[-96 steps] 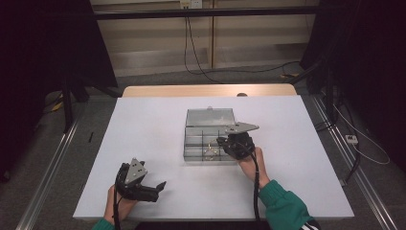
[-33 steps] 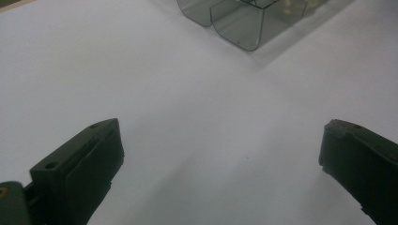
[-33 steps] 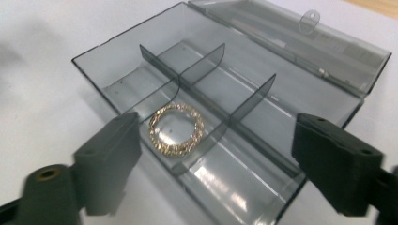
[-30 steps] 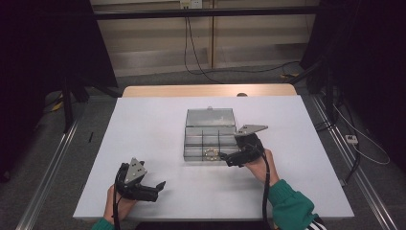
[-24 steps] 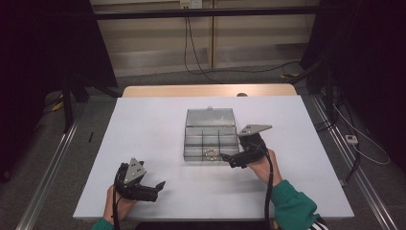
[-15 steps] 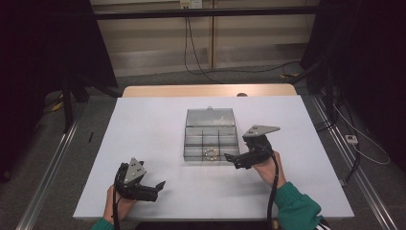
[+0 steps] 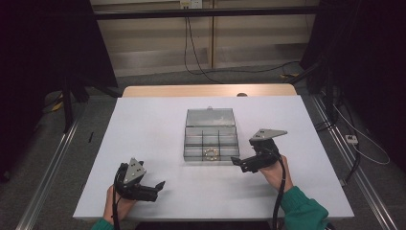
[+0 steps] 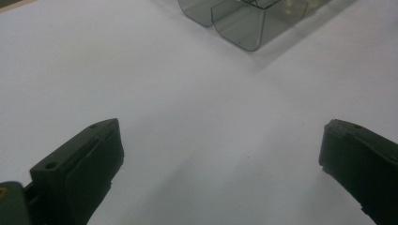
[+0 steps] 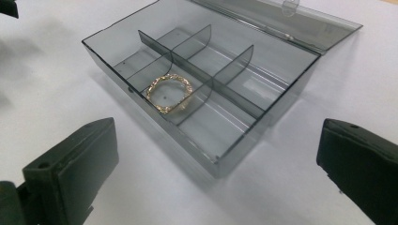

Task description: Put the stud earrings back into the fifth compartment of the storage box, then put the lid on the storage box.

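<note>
Right gripper (image 7: 235, 161) sits just beside the right side of the clear grey box (image 7: 210, 139), near the middle of the bench (image 7: 153, 124), its jaws spread wide and holding nothing; they have just been opening, with no thing between them. In the right gripper view the box (image 9: 206, 93) lies ahead of the black jaws, close to them but not touched. Its lid (image 9: 281, 18) is thrown back flat on the far side, and dividers split the inside into compartments. A gold ring (image 9: 169, 93) lies flat in the middle compartment of the row nearest the person; in the high view the ring (image 7: 211, 153) shows in the same place. Left gripper (image 7: 160, 184) rests near the front left corner of the bench, well apart from the box, jaws likewise released and empty over bare white surface.
</note>
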The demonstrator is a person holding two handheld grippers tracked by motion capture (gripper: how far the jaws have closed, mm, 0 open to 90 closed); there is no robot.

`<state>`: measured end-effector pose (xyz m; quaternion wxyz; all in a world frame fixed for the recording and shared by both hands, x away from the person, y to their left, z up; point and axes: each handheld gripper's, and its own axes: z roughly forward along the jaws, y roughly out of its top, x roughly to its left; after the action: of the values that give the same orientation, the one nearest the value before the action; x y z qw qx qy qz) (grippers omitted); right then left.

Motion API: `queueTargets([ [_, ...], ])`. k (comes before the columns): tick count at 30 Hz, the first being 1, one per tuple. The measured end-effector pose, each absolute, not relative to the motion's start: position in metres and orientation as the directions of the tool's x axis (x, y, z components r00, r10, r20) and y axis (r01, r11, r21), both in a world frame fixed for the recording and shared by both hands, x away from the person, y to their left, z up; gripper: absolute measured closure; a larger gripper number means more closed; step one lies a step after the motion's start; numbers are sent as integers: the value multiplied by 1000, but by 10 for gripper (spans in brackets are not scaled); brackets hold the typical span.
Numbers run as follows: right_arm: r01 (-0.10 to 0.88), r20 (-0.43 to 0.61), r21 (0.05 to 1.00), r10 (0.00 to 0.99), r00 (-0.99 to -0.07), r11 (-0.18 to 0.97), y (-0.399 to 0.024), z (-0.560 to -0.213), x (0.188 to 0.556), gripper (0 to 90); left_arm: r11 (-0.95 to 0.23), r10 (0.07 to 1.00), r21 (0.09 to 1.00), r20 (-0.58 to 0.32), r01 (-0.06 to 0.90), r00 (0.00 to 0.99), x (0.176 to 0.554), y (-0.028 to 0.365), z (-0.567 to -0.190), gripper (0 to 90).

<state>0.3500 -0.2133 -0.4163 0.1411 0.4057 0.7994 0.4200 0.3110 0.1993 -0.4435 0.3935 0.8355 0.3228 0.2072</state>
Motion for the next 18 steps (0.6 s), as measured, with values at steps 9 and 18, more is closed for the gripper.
queueTargets([
  [9,547,119,779,784,-609,306,-228,-418,344,0,-484,700,792,95,373,707,312,197,-443,0],
  [18,571,124,764,800,-587,300,-237,-421,340,0,-514,687,789,142,338,712,316,182,-438,0],
])
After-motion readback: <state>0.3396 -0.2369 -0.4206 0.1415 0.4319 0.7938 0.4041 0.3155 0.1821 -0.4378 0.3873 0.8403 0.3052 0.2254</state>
